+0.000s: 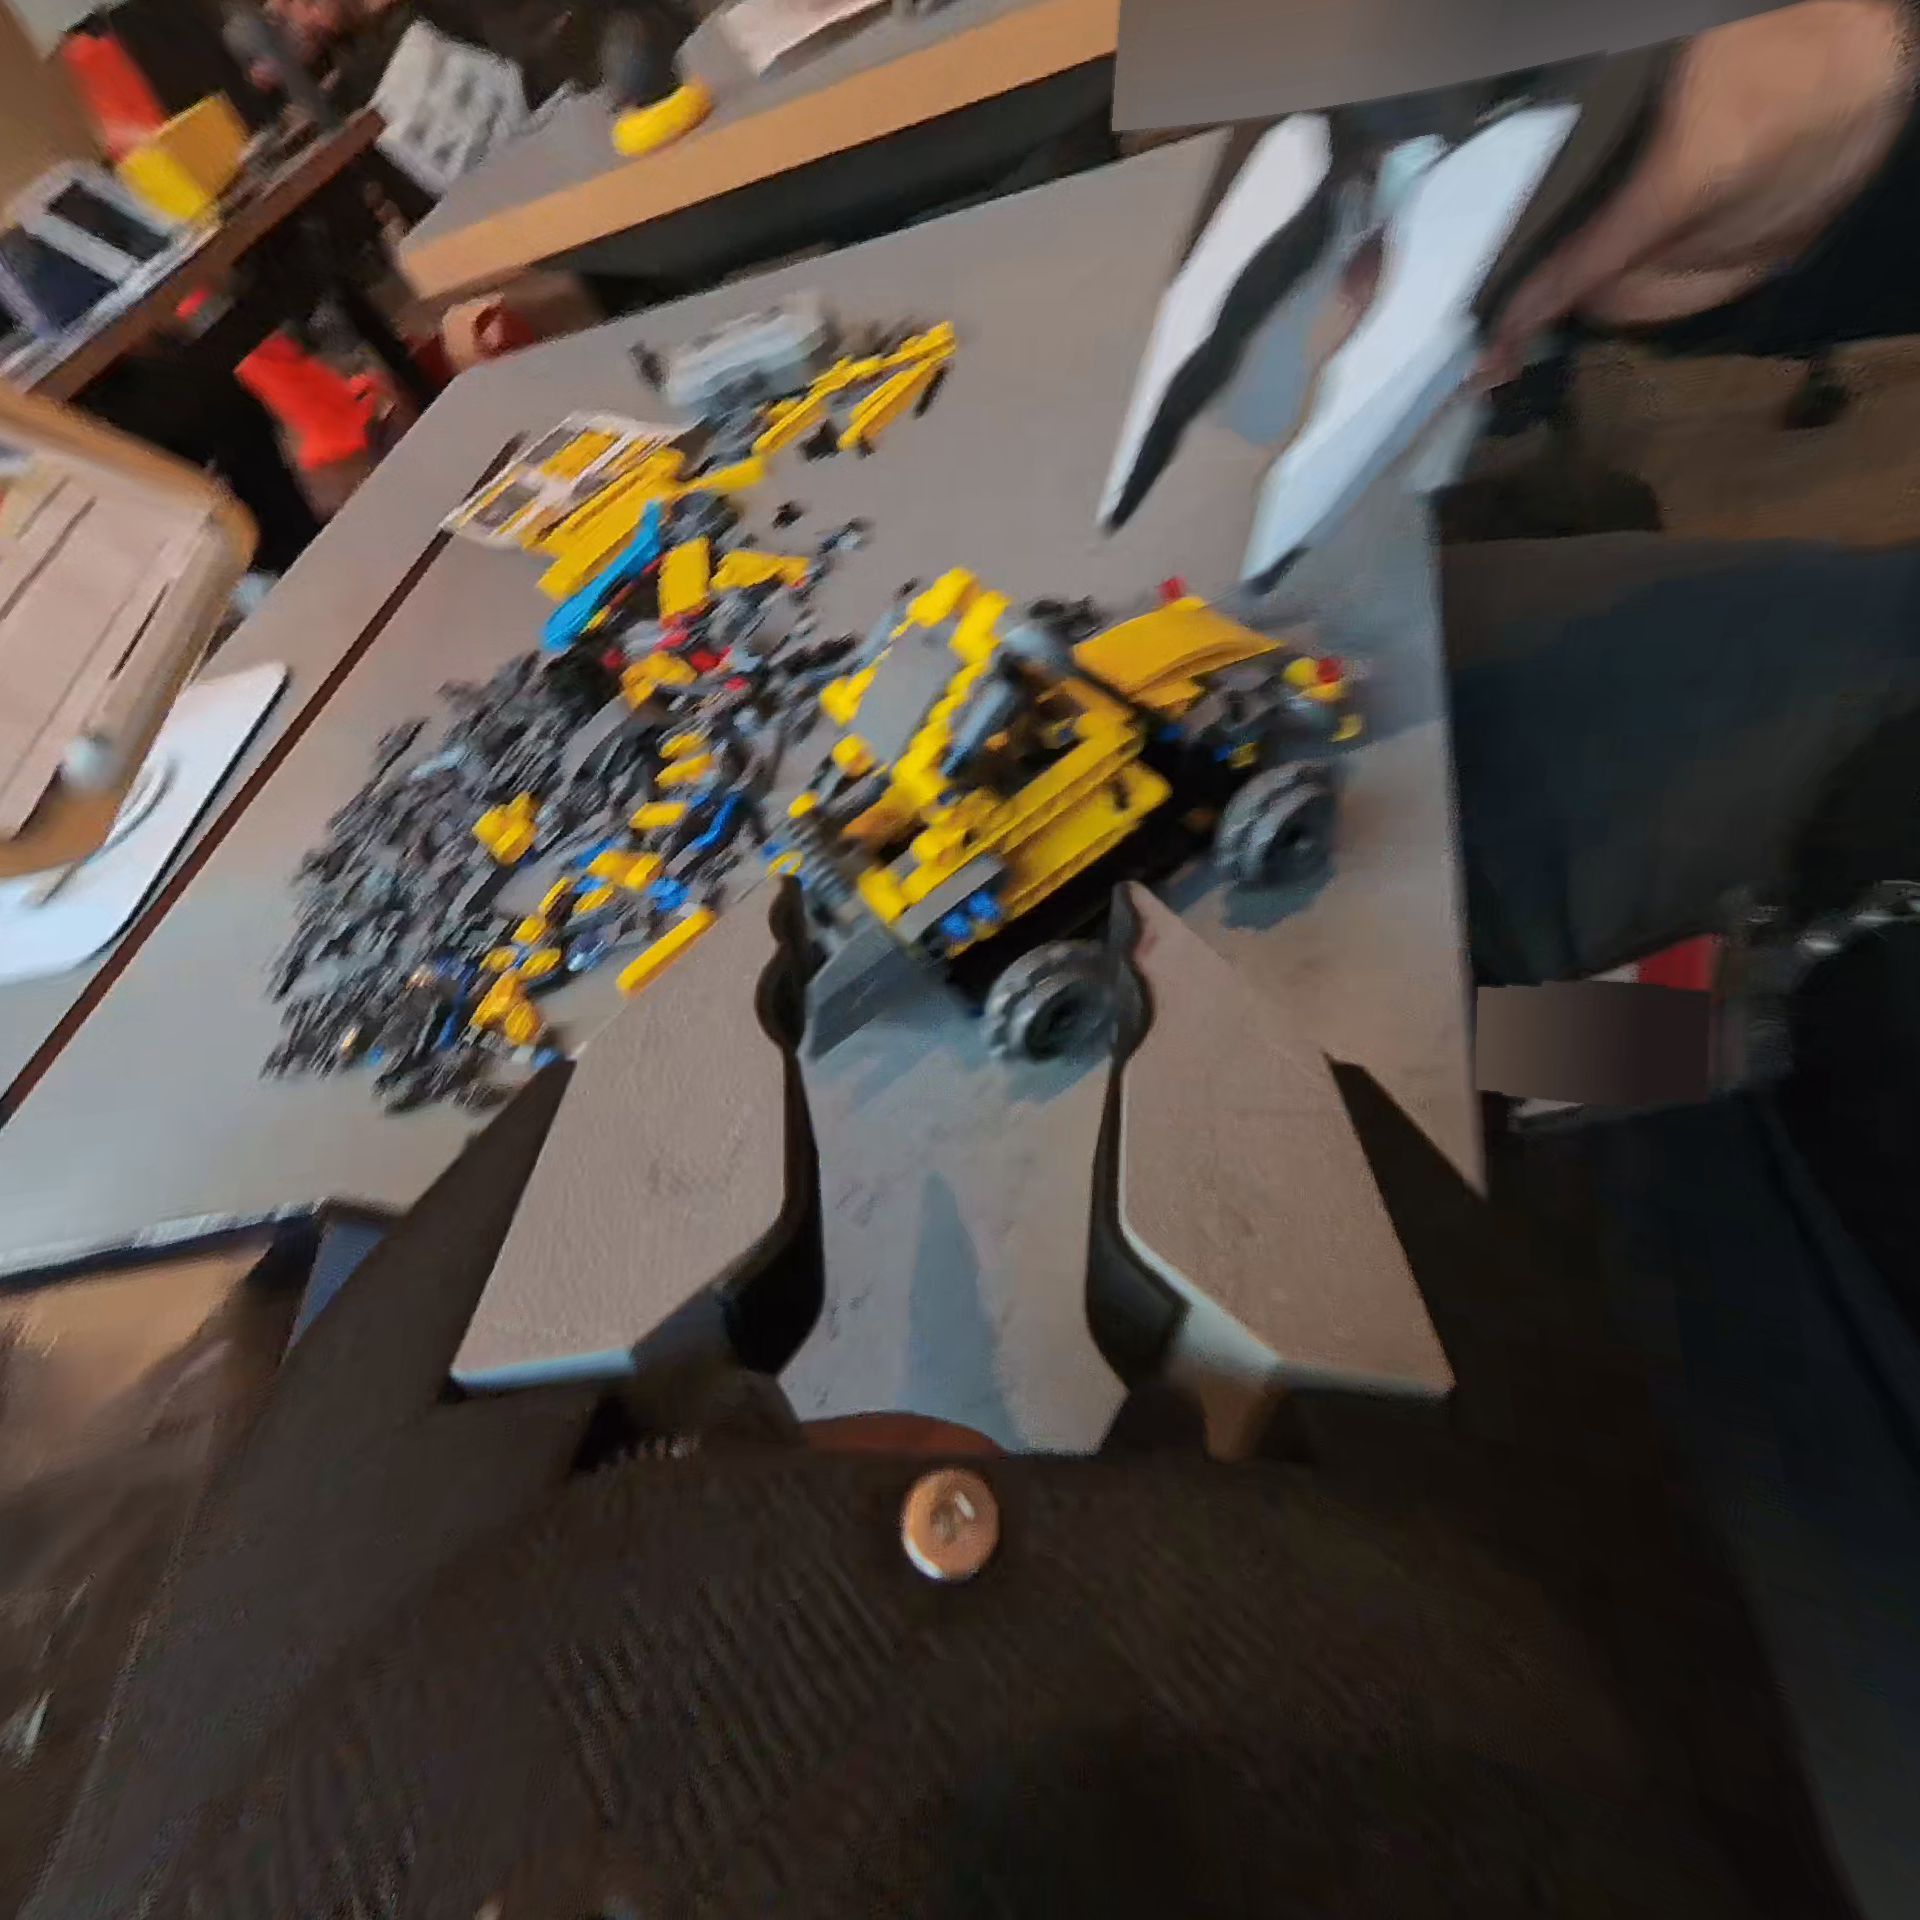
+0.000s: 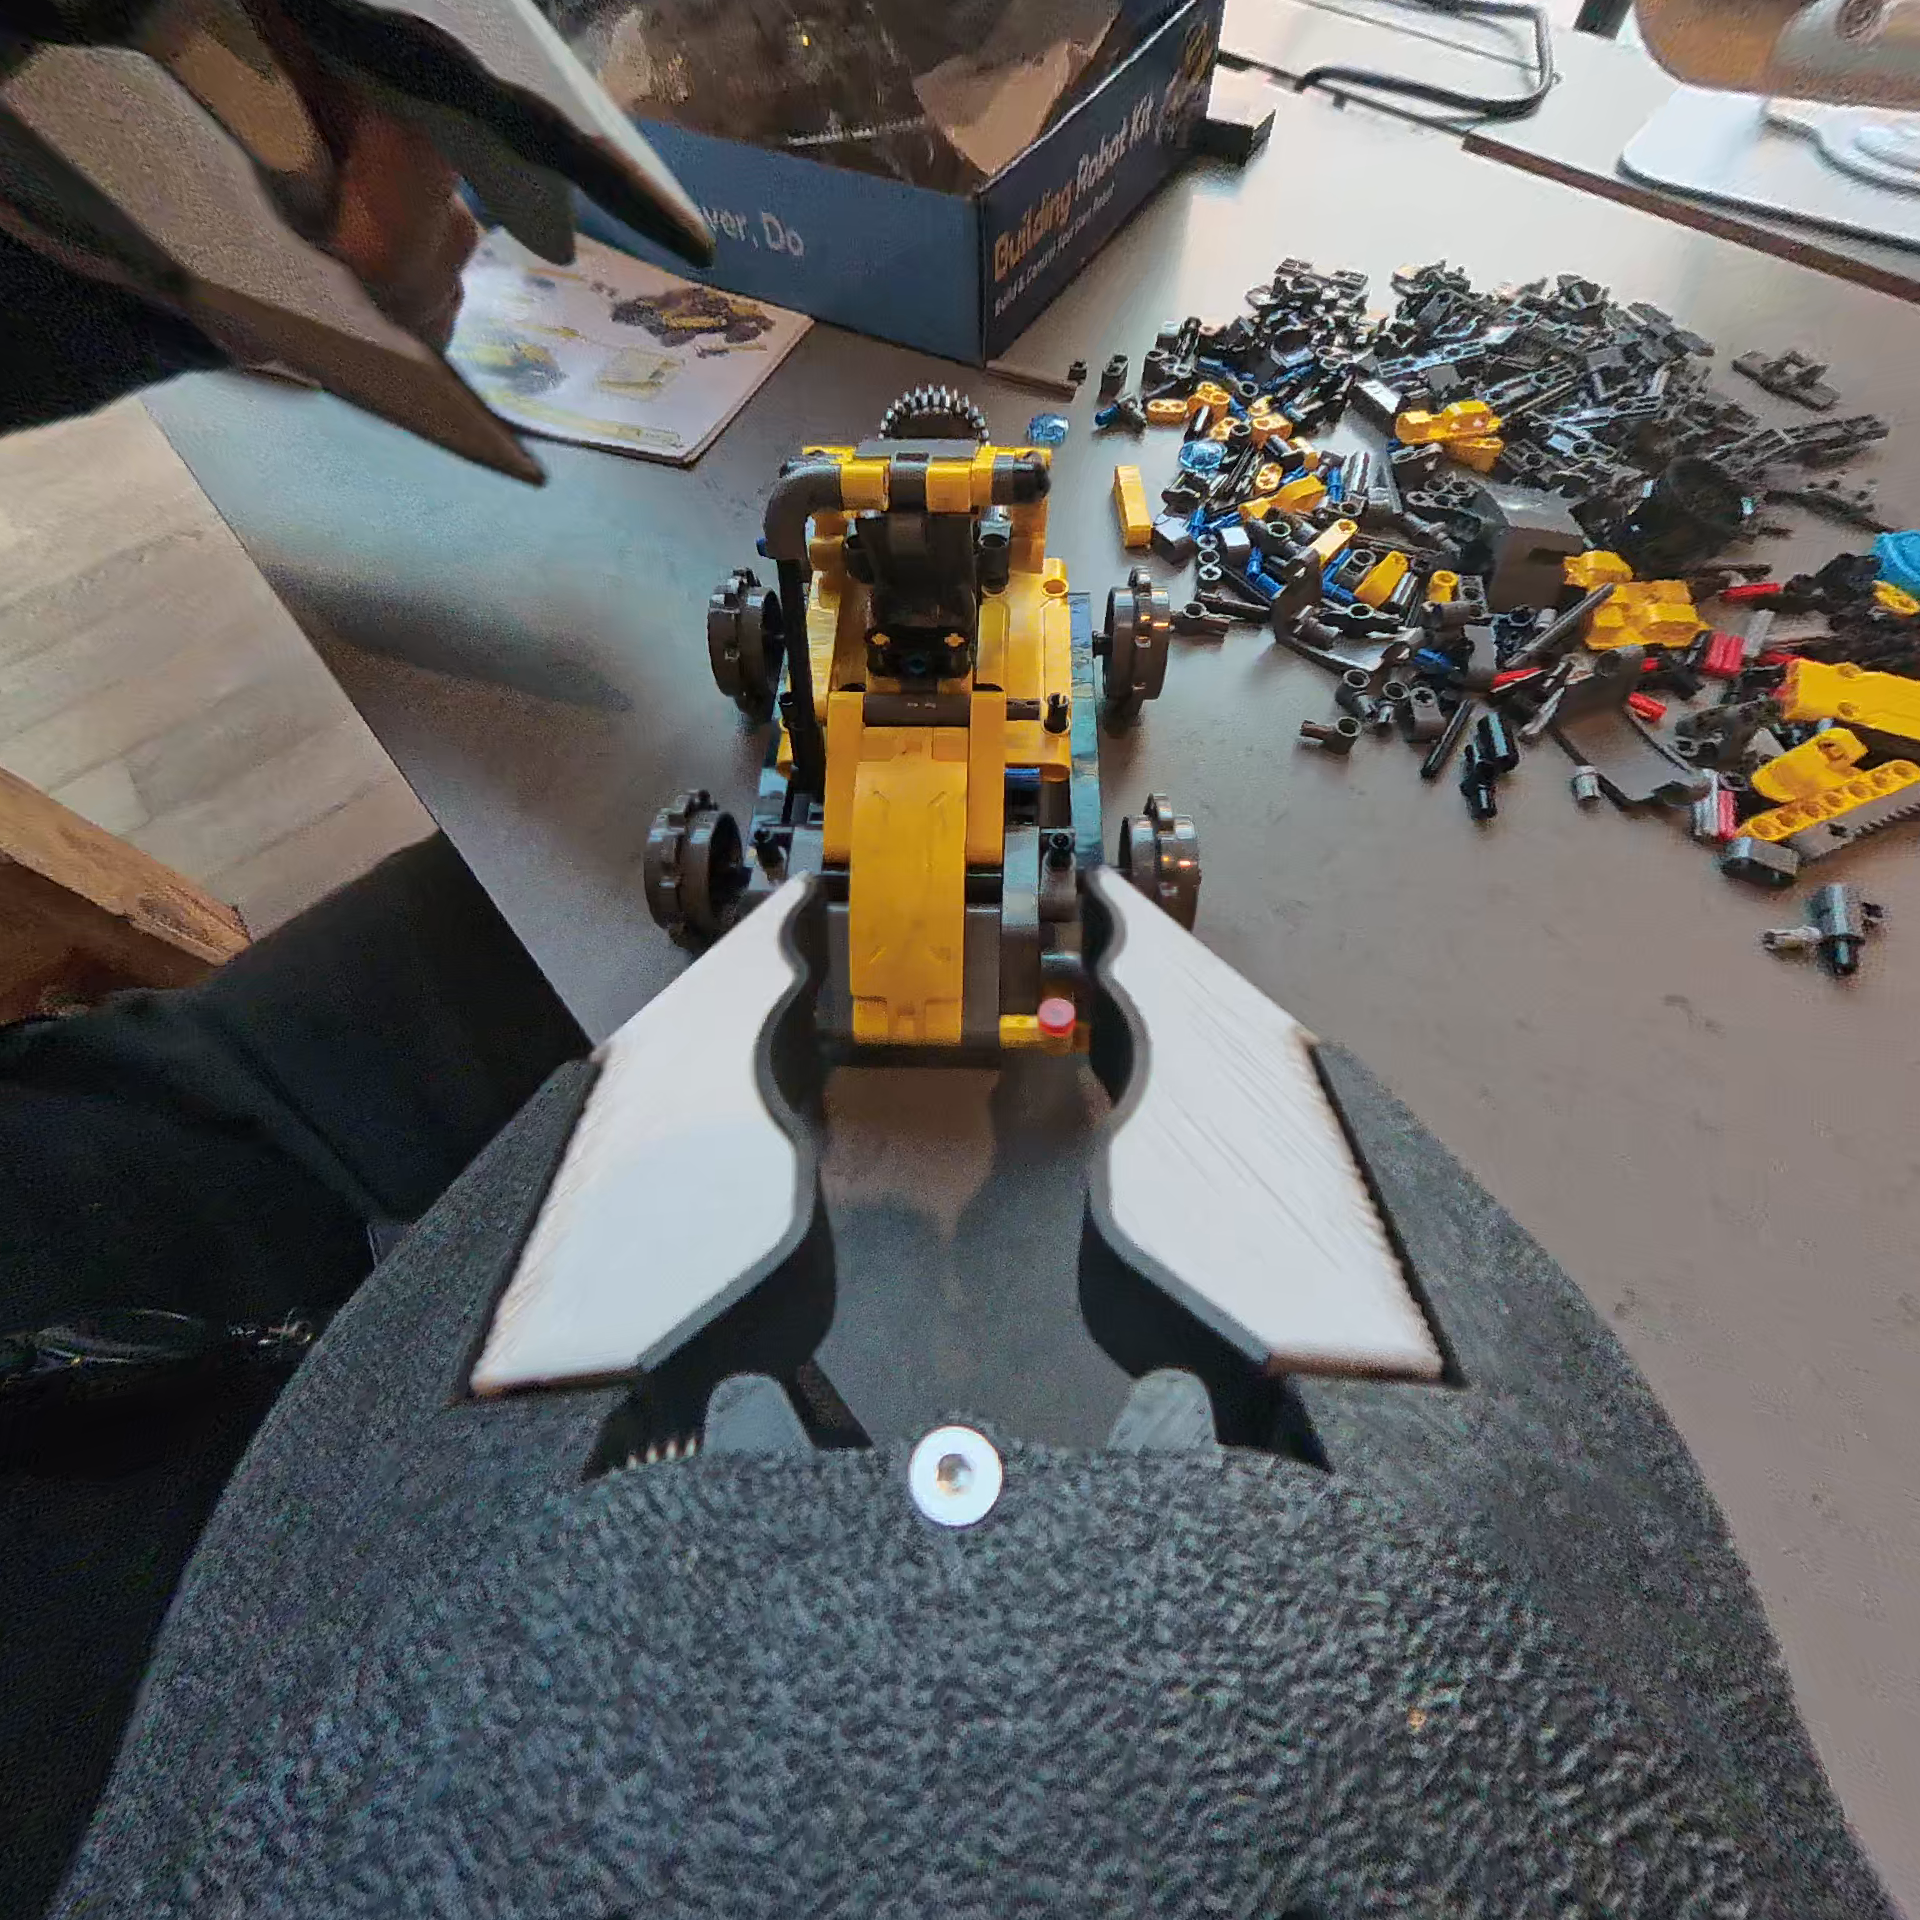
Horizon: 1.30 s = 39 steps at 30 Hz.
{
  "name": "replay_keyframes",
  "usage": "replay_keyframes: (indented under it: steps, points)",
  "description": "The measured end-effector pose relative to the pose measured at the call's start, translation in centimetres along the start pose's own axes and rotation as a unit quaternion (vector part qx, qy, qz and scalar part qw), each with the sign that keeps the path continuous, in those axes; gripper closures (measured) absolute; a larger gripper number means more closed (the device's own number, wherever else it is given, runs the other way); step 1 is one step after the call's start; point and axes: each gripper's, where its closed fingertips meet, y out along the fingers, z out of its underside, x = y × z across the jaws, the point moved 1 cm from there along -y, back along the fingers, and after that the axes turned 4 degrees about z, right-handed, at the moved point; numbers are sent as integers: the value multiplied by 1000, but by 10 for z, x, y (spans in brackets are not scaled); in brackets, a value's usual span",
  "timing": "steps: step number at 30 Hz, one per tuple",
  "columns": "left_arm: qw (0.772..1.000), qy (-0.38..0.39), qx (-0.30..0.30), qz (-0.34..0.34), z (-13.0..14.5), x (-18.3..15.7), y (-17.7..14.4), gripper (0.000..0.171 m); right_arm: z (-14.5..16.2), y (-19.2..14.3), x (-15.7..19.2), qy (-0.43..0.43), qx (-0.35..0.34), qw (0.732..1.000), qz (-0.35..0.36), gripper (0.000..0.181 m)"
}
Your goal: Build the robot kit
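Observation:
A yellow and black brick-built vehicle [image 2: 914, 727] with dark grey wheels stands on the grey table [image 2: 1455, 1039]. My right gripper [image 2: 948, 883] is open. Its fingers flank the vehicle's near end, and I cannot tell whether they touch it. The left wrist view is blurred. There my left gripper [image 1: 956, 904] is open and empty, hovering just short of the vehicle [image 1: 1039, 790] near its grey front blade. The right gripper [image 1: 1184, 545] shows beyond the vehicle, held by a hand. The left gripper [image 2: 623, 364] shows at the upper left of the right wrist view.
A spread of loose black, yellow and blue brick parts [image 2: 1507, 499] lies right of the vehicle, also in the left wrist view [image 1: 499, 852]. A blue box [image 2: 935, 260] and an instruction booklet [image 2: 623, 353] lie behind. The table's edge and a person's dark clothing [image 2: 208, 1143] are at left.

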Motion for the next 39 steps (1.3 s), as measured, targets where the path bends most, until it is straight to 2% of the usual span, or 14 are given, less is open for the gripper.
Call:
replay_keyframes:
  steps: [1, 3, 6, 7, 10, 12, 15, 16, 18, 19, 21, 29, 34, 39]
  points:
    - [1000, -18, 17, -18, 9, 13, -2, 110, 0, -4, 1, 7, -2, 1000, -4, 123]
    - [997, -56, 38, -25, 25, 30, 3, 98, 5, -6, 10, 15, 10, 1000, -16, 118]
    - [990, -130, 54, 12, 42, 38, 24, 86, 12, -1, 23, 1, 28, 1000, -10, 111]
    - [987, -147, 55, 38, 45, 34, 31, 80, 14, 2, 23, -3, 32, 999, 2, 108]
    - [978, -178, 51, 92, 47, 20, 45, 87, 25, 10, 23, -1, 47, 999, 9, 104]
    - [978, -182, 51, 84, 44, 14, 48, 83, 29, 8, 13, -21, 51, 998, 34, 110]
    - [981, -164, 74, 71, 41, -5, 47, 71, 35, -3, -7, -16, 64, 997, 50, 107]
    - [981, -160, 78, 72, 39, -14, 47, 66, 37, -8, -18, -19, 64, 996, 64, 114]
    - [983, -145, 79, 78, 35, -30, 46, 76, 42, -19, -42, -12, 63, 994, 92, 131]
    - [984, -146, 68, 80, 31, -36, 45, 86, 45, -23, -51, -3, 68, 993, 96, 127]
    - [982, -168, 42, 80, 24, -41, 41, 87, 46, -30, -61, 20, 65, 994, 89, 121]
    - [974, -223, 27, 10, 31, -32, 15, 83, 45, -65, -62, 27, 3, 999, 37, 119]
    - [967, -251, 22, -37, 31, -43, -1, 77, 48, -82, -53, -20, -26, 999, 8, 117]
    - [947, -299, -8, -117, 37, -60, -18, 74, 36, -99, -47, -20, -108, 994, -17, 118]
